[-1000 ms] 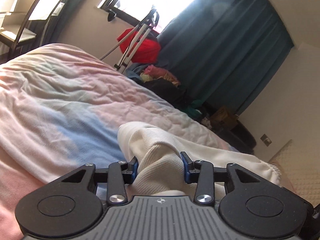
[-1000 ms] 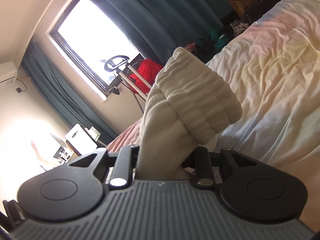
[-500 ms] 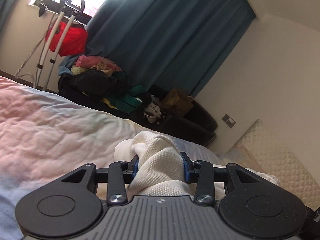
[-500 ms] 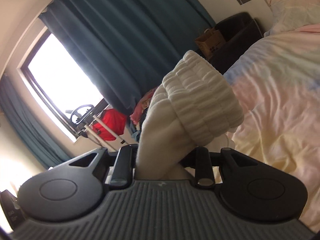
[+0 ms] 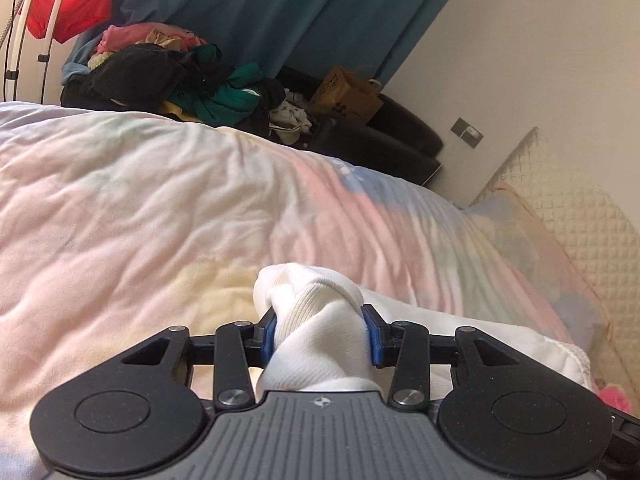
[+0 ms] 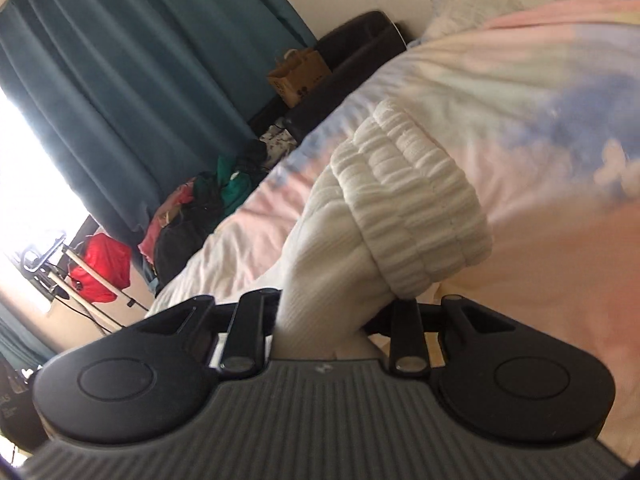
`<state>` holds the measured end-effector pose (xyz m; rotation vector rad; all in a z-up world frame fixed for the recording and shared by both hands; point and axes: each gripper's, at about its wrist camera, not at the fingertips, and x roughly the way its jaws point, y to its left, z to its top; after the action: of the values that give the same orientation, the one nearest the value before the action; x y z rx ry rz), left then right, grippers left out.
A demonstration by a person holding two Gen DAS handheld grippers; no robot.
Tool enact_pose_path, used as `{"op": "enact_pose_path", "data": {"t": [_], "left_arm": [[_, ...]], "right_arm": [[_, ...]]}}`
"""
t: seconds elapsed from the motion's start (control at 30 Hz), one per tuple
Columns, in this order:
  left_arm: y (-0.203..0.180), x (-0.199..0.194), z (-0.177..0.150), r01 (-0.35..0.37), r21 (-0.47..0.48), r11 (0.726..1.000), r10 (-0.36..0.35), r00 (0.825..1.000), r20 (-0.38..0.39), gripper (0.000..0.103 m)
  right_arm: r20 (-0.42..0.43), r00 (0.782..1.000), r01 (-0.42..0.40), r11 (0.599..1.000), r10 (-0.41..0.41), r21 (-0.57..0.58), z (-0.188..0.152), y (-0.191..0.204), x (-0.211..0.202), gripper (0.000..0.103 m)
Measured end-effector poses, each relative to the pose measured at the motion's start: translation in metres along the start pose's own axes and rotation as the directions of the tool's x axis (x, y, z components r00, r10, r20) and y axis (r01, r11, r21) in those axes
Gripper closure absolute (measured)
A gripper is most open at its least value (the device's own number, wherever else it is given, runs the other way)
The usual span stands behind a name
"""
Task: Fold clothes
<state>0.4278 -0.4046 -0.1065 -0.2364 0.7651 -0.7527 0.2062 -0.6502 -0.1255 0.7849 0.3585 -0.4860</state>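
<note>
The left claw (image 5: 320, 334), tipped slightly downward over the bed (image 5: 140, 220), pinches a bunched fold of the white garment (image 5: 316, 320) between its blue pads, its jaws having just eased a little wider around the cloth, and the rest of the garment trails off to its right across the pastel duvet. The right claw (image 6: 336, 316), also angled down, is clamped on the same garment near its ribbed cuff (image 6: 412, 208), which stands up just ahead of it above the bed. Far beyond both claws a brown paper bag (image 5: 346, 94) sits on a black seat by the teal curtain (image 5: 260, 8), its print too blurred to read and its contents hidden, with a heap of clothes (image 5: 168, 72) left of it.
</note>
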Motion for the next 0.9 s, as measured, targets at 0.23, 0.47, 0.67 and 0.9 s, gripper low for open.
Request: {"op": "enact_pose_path", "data": {"t": [0.23,0.47,0.67,0.9], "left_arm": [[0.04,-0.002,-0.052,-0.023,0.093,0.995,0.031,0.996,-0.08,0.046],[-0.005,-0.08,-0.033,-0.066,0.219,0.974,0.068,0.998,-0.005,0.038],[-0.064,-0.18,-0.014,-0.078,0.294,0.953,0.043,0.992,0.121,0.02],[-0.116,-0.305,-0.024,-0.104,0.348,0.932,0.008,0.963,0.268,0.0]], "right_arm": [[-0.102,0.991,0.093,0.994,-0.086,0.064,-0.077,-0.031,0.0,0.06],[-0.178,0.97,0.187,0.977,-0.166,0.106,-0.057,-0.01,-0.04,0.057],[-0.113,0.969,0.223,0.975,-0.22,0.008,-0.032,0.038,-0.106,0.058],[0.035,0.993,0.117,0.976,-0.113,-0.182,-0.003,0.09,-0.213,0.058]]}}
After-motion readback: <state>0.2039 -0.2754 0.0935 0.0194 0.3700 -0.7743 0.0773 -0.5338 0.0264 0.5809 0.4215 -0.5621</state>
